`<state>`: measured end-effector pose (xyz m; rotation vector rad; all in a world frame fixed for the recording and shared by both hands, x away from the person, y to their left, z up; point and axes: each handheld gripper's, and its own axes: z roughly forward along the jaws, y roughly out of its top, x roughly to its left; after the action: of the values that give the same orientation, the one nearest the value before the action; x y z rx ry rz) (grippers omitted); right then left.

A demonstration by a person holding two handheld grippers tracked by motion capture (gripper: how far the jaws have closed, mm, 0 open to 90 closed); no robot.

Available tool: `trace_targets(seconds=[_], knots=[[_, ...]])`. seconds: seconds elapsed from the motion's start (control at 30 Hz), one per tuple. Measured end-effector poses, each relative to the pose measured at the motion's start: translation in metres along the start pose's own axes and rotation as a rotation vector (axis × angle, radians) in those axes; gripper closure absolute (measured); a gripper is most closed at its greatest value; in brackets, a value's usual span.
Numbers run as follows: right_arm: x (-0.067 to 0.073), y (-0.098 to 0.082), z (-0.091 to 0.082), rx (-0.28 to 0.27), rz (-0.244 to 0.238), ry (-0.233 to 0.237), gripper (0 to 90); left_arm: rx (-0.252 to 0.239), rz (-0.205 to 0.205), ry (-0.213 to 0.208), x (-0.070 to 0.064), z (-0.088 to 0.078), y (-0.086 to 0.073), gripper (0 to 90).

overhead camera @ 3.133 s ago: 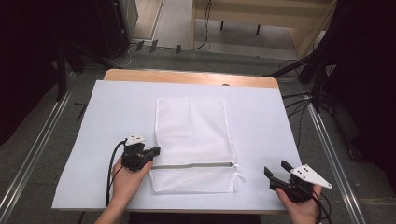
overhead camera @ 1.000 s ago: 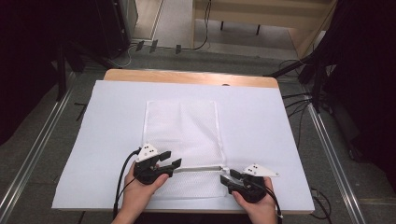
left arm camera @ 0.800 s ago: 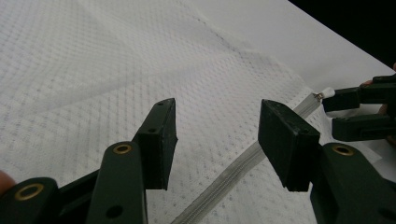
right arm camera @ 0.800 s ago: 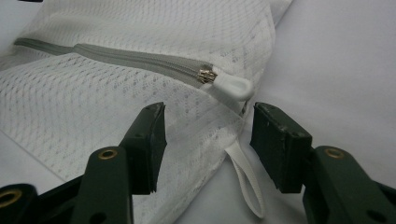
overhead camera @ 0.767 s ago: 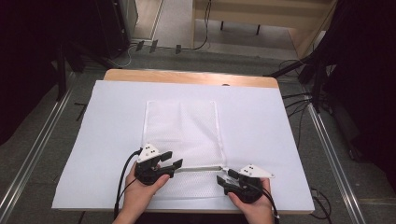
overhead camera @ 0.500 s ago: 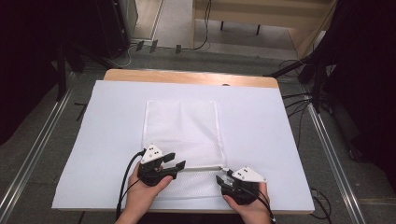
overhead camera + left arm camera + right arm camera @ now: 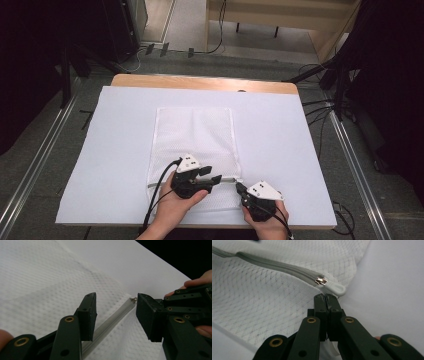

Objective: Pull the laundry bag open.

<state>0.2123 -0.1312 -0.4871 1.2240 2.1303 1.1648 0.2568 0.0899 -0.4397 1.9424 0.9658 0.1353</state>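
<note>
Surface: white sheet (image 7: 300, 150) covering a wooden table (image 7: 200, 82), whose bare edge shows at the 12 o'clock side in the high view.

Mesh bag: white mesh bag (image 7: 195, 135) lying flat at the centre of the sheet, long axis running 12 to 6 o'clock; near end close to the person.

Zipper: grey zipper (image 7: 274, 265) crossing the bag's near end from 9 to 3 o'clock; teeth appear closed along the visible run in the right gripper view.

Slider and pull tab: metal slider (image 7: 321, 280) at the zipper's 3 o'clock end, at the bag's corner; a white pull tab (image 7: 335, 289) hangs from it toward the right gripper.

Left gripper: left gripper (image 7: 212, 181) resting over the bag's near end, at about 7 o'clock of the bag's centre, pointing toward 3 o'clock. Jaws stand apart and have just been closing somewhat; the zipper strip (image 7: 112, 322) runs between them in the left gripper view, with neither pad seen pressing on it.

Right gripper: right gripper (image 7: 240, 189) at the bag's 5 o'clock corner, pointing toward 10 o'clock. Jaws have just come together; in the right gripper view the tips (image 7: 326, 298) meet just below the pull tab. Whether a part of the tab is pinched between them cannot be told; the tab's end lies touching or just beside the tips.

Separation: the two grippers are near one another, tips facing along the zipper line.
</note>
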Motion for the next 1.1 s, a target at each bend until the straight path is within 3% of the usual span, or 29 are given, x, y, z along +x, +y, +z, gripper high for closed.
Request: trace_targets(seconds=[0.1, 0.27, 0.4, 0.57, 0.77, 0.83, 0.93, 0.97, 1.07, 1.1], knots=[[0.000, 0.004, -0.009, -0.056, 0.002, -0.005, 89.8, 0.018, -0.027, -0.062, -0.002, 0.013, 0.002, 69.1], [0.002, 0.008, -0.017, -0.109, 0.001, -0.005, 90.0, 0.060, -0.043, -0.050, 0.001, 0.020, 0.000, 81.3], [0.005, 0.011, -0.021, -0.140, 0.002, 0.007, 90.0, 0.084, -0.053, -0.050, 0.003, 0.023, -0.001, 83.8], [0.010, 0.011, -0.020, -0.144, -0.021, 0.023, 90.0, 0.064, -0.096, -0.086, 0.005, 0.022, 0.002, 75.1], [0.011, 0.010, -0.018, -0.136, -0.029, 0.019, 90.0, 0.019, -0.189, -0.125, 0.009, 0.020, 0.010, 56.3], [0.012, 0.010, -0.018, -0.136, -0.035, 0.024, 90.0, 0.011, -0.197, -0.111, 0.005, 0.022, 0.015, 46.0], [0.013, 0.010, -0.018, -0.136, -0.042, 0.023, 90.0, 0.036, -0.198, -0.063, -0.001, 0.031, 0.023, 39.7], [0.013, 0.010, -0.018, -0.135, -0.044, 0.024, 90.0, 0.066, -0.193, -0.028, -0.004, 0.037, 0.026, 39.6], [0.014, 0.010, -0.019, -0.136, -0.046, 0.024, 90.0, 0.094, -0.190, -0.013, -0.005, 0.042, 0.026, 42.5], [0.014, 0.010, -0.019, -0.138, -0.051, 0.025, 90.0, 0.111, -0.183, -0.012, -0.006, 0.043, 0.024, 52.2]])
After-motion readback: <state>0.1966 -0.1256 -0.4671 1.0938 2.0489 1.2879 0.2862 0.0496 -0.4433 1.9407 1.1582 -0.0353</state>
